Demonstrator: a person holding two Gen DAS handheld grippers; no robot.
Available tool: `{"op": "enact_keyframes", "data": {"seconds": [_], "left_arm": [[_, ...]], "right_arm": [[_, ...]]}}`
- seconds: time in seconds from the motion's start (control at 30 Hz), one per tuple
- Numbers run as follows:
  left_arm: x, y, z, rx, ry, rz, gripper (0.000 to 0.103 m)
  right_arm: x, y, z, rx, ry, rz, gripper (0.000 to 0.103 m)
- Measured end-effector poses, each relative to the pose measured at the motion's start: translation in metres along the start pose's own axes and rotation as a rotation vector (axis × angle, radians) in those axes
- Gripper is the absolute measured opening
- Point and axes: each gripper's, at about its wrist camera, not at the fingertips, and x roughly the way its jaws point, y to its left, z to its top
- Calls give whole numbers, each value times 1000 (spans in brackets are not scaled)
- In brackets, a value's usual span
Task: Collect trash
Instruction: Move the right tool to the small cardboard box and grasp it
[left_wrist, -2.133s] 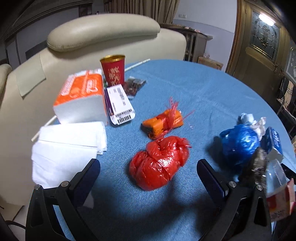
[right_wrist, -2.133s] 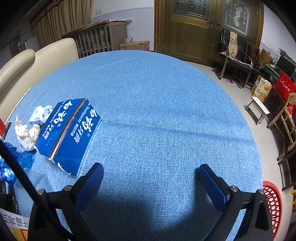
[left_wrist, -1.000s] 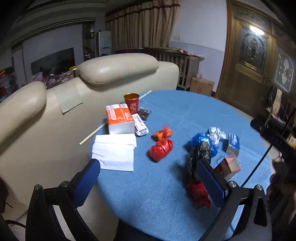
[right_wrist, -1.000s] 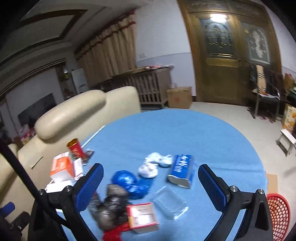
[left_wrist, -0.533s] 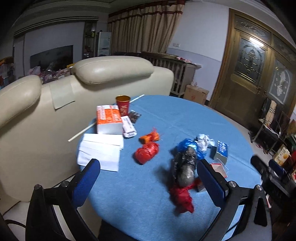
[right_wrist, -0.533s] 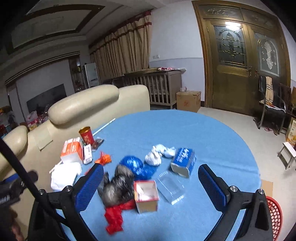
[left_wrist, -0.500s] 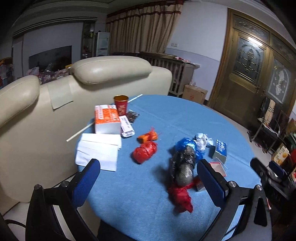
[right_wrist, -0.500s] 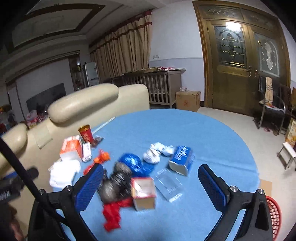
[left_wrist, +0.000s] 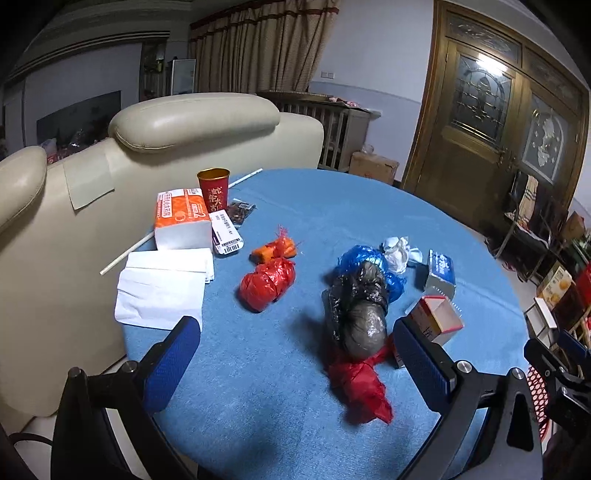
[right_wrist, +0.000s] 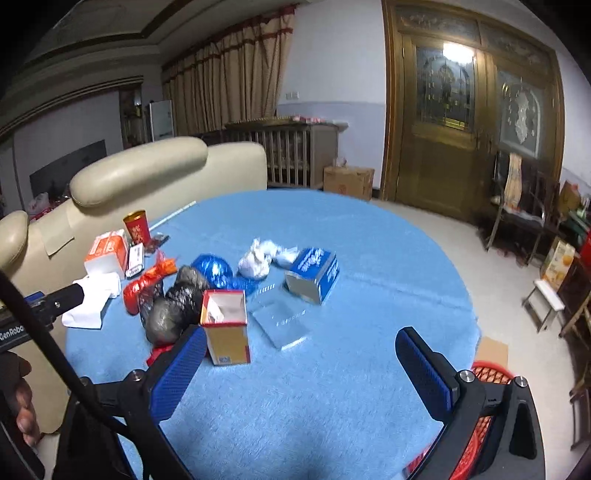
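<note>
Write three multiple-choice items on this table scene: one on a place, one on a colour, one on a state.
1. Where is the red cup?
A. beside the orange tissue pack
B. on the floor
C. inside the red basket

2. What colour is the tablecloth?
A. green
B. blue
C. white

3. How do the right gripper jaws stand?
A. shut on a bag
B. shut, holding nothing
C. open, holding nothing

Answers: 1 A, the cup stands next to the pack near the sofa; 2 B, blue cloth covers the round top; 3 C, the jaws are spread with only cloth between.

Black hand-held gripper (left_wrist: 295, 362), blue finger pads (left_wrist: 171, 363), silver screws
</note>
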Motion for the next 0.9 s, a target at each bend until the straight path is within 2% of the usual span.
{"op": "enact_keyframes", "data": {"seconds": [0.13, 0.33, 0.6, 0.7, 0.77, 0.83, 0.9], "left_arm": [[11, 4, -8, 0, 17, 4, 103], [27, 11, -19, 0, 50, 6, 103], [39, 16, -22, -3, 73, -7, 103], [43, 16, -23, 1, 83, -11, 103], [46, 16, -24, 0, 89, -15, 103], [48, 16, -25, 0, 96, -17, 103], [49, 16, -26, 3, 97, -18, 103]], "right_arm": [[20, 4, -5, 3, 58, 31, 103], [49, 25, -6, 11, 99, 142, 103], [84, 44, -8, 32, 160, 178, 99], [98, 47, -10, 54, 194, 188, 87], [108, 48, -11, 60, 217, 195, 74], [115, 49, -13, 70, 237, 207, 67], [123, 51, -15, 71, 250, 208, 65]]}}
